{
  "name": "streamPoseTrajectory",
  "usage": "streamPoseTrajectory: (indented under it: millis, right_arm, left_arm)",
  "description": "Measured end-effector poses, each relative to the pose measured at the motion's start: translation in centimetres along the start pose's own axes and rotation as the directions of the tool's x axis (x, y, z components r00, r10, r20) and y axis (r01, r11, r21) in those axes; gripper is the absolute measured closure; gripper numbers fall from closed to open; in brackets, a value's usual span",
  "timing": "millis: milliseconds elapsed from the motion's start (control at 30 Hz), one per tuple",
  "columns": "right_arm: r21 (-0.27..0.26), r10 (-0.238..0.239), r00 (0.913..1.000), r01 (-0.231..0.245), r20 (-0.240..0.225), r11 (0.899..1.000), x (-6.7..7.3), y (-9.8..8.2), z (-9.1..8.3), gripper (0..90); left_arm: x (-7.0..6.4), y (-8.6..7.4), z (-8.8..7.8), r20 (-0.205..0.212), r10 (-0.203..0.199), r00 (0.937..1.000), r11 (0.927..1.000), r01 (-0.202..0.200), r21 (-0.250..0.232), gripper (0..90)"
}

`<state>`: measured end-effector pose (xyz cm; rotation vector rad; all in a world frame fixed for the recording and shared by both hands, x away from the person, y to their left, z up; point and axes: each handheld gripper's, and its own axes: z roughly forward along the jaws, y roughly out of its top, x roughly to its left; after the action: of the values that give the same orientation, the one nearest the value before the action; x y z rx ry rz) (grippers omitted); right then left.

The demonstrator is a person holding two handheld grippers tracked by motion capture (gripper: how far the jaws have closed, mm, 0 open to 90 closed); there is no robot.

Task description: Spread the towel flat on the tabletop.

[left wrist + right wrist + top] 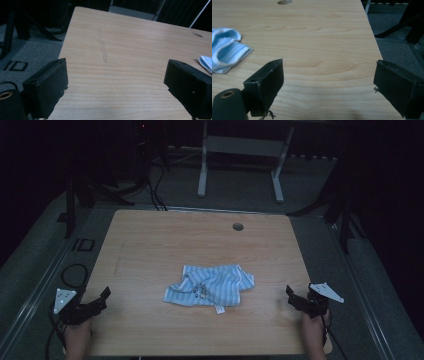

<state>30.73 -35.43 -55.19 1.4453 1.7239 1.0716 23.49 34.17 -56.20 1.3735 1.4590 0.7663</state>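
Note:
A crumpled blue-and-white striped cloth (210, 286) lies near the middle of the wooden table (150, 245), a small white tag at its near edge. My left gripper (102, 297) rests at the table's near left edge, open, with bare wood between its jaws; the cloth's tip (206, 63) peeks in at the right of the left gripper view. At the near right edge my right gripper (291, 295) also stands open over bare wood, and the cloth (224, 53) lies off to its left. Both grippers are well apart from the cloth.
A round cable hole (238, 226) sits at the table's far right. A faint scratch (103, 47) marks the wood ahead of the left gripper. Beyond the table stand a white desk frame (240, 165) and dark stands; grey floor surrounds it.

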Motion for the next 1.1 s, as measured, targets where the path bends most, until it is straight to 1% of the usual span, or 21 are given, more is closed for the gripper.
streamPoseTrajectory:
  millis: [133, 333, 433, 500, 533, 600, 633, 667, 700, 733, 767, 800, 833, 867, 900, 933, 967, 1000, 1033, 1067, 1100]
  right_arm:
    - [0.01, -0.016, 0.9993, 0.016, -0.033, 1.0, 0.1, 0.0, -0.1, 13.8]
    - [0.01, -0.041, 0.9982, 0.042, -0.044, 0.999, 0.6, 0.1, -0.5, 13.7]
    - [0.014, -0.049, 0.9961, 0.05, -0.073, 0.999, 0.8, 0.1, -0.8, 14.3]
    - [0.034, -0.044, 0.993, 0.048, -0.11, 0.998, 0.9, 0.5, -0.7, 15.5]
    - [0.04, -0.047, 0.9912, 0.053, -0.124, 0.998, 0.8, 0.6, -0.7, 15.7]
    - [0.055, -0.052, 0.9871, 0.061, -0.152, 0.997, 0.8, 0.8, -0.5, 15.7]
    - [0.074, -0.041, 0.9683, 0.061, -0.247, 0.995, 0.8, 1.1, -0.3, 15.7]
    - [0.081, -0.04, 0.9626, 0.064, -0.268, 0.995, 0.9, 1.1, -0.2, 15.8]
    - [0.091, -0.046, 0.9564, 0.075, -0.288, 0.993, 1.1, 1.1, -0.1, 15.8]
    - [0.091, -0.046, 0.9564, 0.075, -0.288, 0.993, 1.1, 1.1, -0.1, 15.8]
    - [0.094, -0.055, 0.9517, 0.087, -0.302, 0.992, 1.4, 1.0, 0.0, 15.7]
    - [0.106, -0.068, 0.9389, 0.109, -0.338, 0.988, 2.0, 1.0, 0.1, 15.7]
    - [0.109, -0.073, 0.9311, 0.12, -0.357, 0.987, 2.3, 1.0, 0.2, 15.8]
    - [0.109, -0.073, 0.9311, 0.12, -0.357, 0.987, 2.3, 1.0, 0.2, 15.8]
    - [0.126, -0.094, 0.9156, 0.155, -0.391, 0.98, 3.3, 1.2, 0.3, 15.6]
    - [0.126, -0.094, 0.9156, 0.155, -0.391, 0.98, 3.3, 1.2, 0.3, 15.6]
    - [0.133, -0.083, 0.8991, 0.154, -0.43, 0.979, 4.3, 1.4, 0.3, 14.5]
    - [0.138, -0.075, 0.8861, 0.154, -0.457, 0.978, 4.8, 1.5, 0.3, 12.5]
    - [0.138, -0.075, 0.8861, 0.154, -0.457, 0.978, 4.8, 1.5, 0.3, 12.5]
    - [0.12, -0.104, 0.8604, 0.188, -0.499, 0.975, 6.0, 1.7, 0.2, 12.6]
    - [0.12, -0.104, 0.8604, 0.188, -0.499, 0.975, 6.0, 1.7, 0.2, 12.6]
  left_arm:
    - [0.2, 0.1, 0.2, 0.02, -0.006, 0.9998, 0.9991, 0.005, 0.043, 3.9]
    - [-0.3, 0.6, 1.0, 0.059, 0.033, 0.9977, 0.9898, -0.04, 0.136, 2.6]
    - [-0.9, 1.0, 1.4, 0.108, 0.034, 0.9935, 0.9879, -0.05, 0.147, 2.6]
    - [-1.8, 1.5, 2.2, 0.144, 0.081, 0.9862, 0.9806, -0.105, 0.165, 2.6]
    - [-1.8, 1.5, 2.2, 0.144, 0.081, 0.9862, 0.9806, -0.105, 0.165, 2.6]
    - [-2.4, 1.8, 2.8, 0.199, 0.077, 0.977, 0.9741, -0.116, 0.194, 2.6]
    - [-2.7, 1.9, 3.1, 0.222, 0.074, 0.9721, 0.9718, -0.121, 0.202, 2.7]
    - [-3.4, 1.9, 3.6, 0.257, 0.091, 0.962, 0.9634, -0.15, 0.222, 2.6]
    - [-3.8, 1.8, 3.8, 0.273, 0.105, 0.9564, 0.9583, -0.17, 0.229, 2.6]
    - [-3.8, 1.8, 3.8, 0.273, 0.105, 0.9564, 0.9583, -0.17, 0.229, 2.7]
    - [-4.3, 1.8, 4.1, 0.297, 0.112, 0.9484, 0.9502, -0.189, 0.248, 2.7]
    - [-5.1, 1.7, 4.5, 0.327, 0.119, 0.9375, 0.9421, -0.21, 0.261, 2.7]
    - [-5.1, 1.7, 4.5, 0.327, 0.119, 0.9375, 0.9421, -0.21, 0.261, 2.7]
    - [-5.6, 1.7, 4.7, 0.353, 0.113, 0.9288, 0.9389, -0.216, 0.268, 2.7]
    - [-6.5, 1.7, 5.1, 0.399, 0.105, 0.911, 0.9288, -0.233, 0.288, 4.4]
    - [-6.5, 1.7, 5.1, 0.399, 0.105, 0.911, 0.9288, -0.233, 0.288, 4.9]
    - [-7.8, 1.8, 5.5, 0.446, 0.134, 0.8848, 0.9048, -0.293, 0.309, 4.9]
    - [-7.8, 1.8, 5.5, 0.446, 0.134, 0.8848, 0.9048, -0.293, 0.309, 4.9]
    - [-8.2, 1.8, 5.6, 0.455, 0.145, 0.8787, 0.8972, -0.311, 0.314, 4.9]
    - [-8.9, 1.8, 5.9, 0.465, 0.146, 0.873, 0.8887, -0.322, 0.326, 4.9]
    - [-9.4, 1.8, 6.1, 0.481, 0.142, 0.8651, 0.8829, -0.331, 0.333, 4.9]
